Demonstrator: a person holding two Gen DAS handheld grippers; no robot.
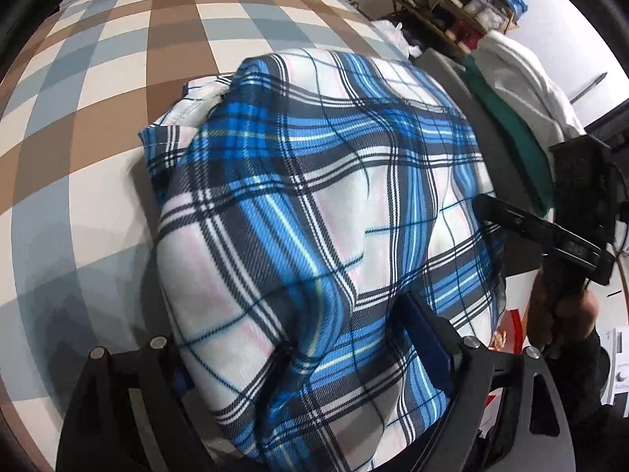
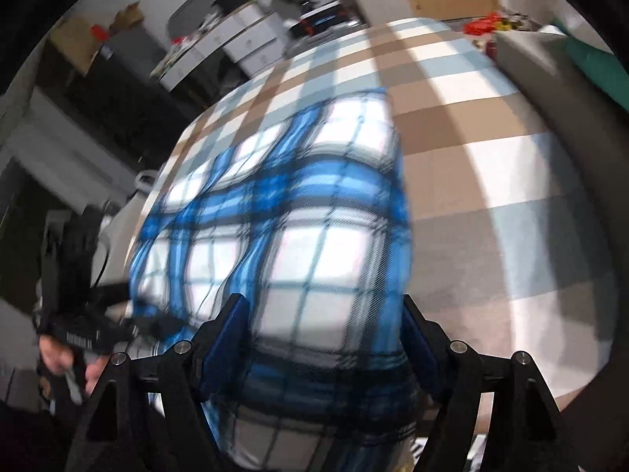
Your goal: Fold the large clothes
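the plaid shirt [image 1: 314, 212] sits bunched in a thick bundle on the checked desk [image 1: 98, 118], folded partway, edges still untidy. left tool [image 1: 314, 358] and right tool [image 2: 326, 338] both straddle it, jaws wide; a grip can't be told.

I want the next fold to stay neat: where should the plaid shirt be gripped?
Probably the plaid shirt's near hem, a bunched ridge hanging toward the left gripper. Come from the near table edge, jaws straddling that ridge; the flat top offers nothing to pinch.

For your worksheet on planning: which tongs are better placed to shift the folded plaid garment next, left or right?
Probably either, slightly the right: the right tongs straddle the plaid garment at its near edge, fingers wide on both sides. One finger of the left tongs is hidden under cloth.
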